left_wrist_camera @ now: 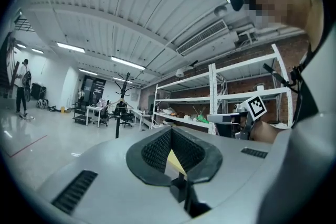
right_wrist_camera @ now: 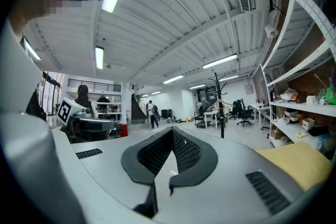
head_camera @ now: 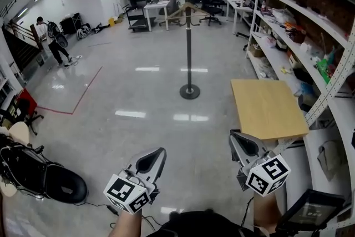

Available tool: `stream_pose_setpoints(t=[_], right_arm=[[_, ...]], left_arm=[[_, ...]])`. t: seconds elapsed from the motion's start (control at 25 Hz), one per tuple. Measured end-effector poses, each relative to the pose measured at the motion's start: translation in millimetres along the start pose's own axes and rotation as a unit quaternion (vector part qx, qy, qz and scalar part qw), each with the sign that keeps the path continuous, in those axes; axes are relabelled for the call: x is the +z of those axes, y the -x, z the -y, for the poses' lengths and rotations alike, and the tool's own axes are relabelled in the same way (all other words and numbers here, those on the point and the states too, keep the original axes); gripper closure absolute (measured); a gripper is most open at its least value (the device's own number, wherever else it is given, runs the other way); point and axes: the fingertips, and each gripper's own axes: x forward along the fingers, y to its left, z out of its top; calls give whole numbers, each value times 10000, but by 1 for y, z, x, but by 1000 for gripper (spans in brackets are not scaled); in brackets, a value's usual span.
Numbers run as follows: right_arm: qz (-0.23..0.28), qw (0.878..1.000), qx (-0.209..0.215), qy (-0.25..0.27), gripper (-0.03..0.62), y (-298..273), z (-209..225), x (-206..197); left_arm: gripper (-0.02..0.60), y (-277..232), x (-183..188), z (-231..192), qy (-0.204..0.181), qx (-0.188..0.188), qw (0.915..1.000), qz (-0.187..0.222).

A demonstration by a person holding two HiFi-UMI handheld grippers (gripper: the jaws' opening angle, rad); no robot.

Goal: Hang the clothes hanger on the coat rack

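Note:
A black coat rack stands on the polished floor in the middle of the room. A pale wooden clothes hanger hangs on it below the top hooks. My left gripper and right gripper are held low and near me, far short of the rack, both shut with nothing in them. The left gripper view has its shut jaws in front and the rack small in the distance. From the right gripper, shut as well, the rack and hanger appear far off.
A light wooden tabletop stands at the right, just ahead of my right gripper. White shelving full of clutter lines the right wall. A black bag lies on the floor at the left. A person stands far left; desks and chairs fill the back.

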Motion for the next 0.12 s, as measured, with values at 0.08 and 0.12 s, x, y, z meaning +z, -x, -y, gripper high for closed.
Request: stream_pose_setpoints(t=[0.08, 0.12], right_arm=[[28, 10000, -14, -28, 588, 2, -3, 1], [47, 10000, -18, -54, 588, 3, -5, 2]], left_arm=[[583, 3, 3, 3, -82, -43, 10000, -24], [583, 4, 4, 5, -106, -65, 9999, -33]])
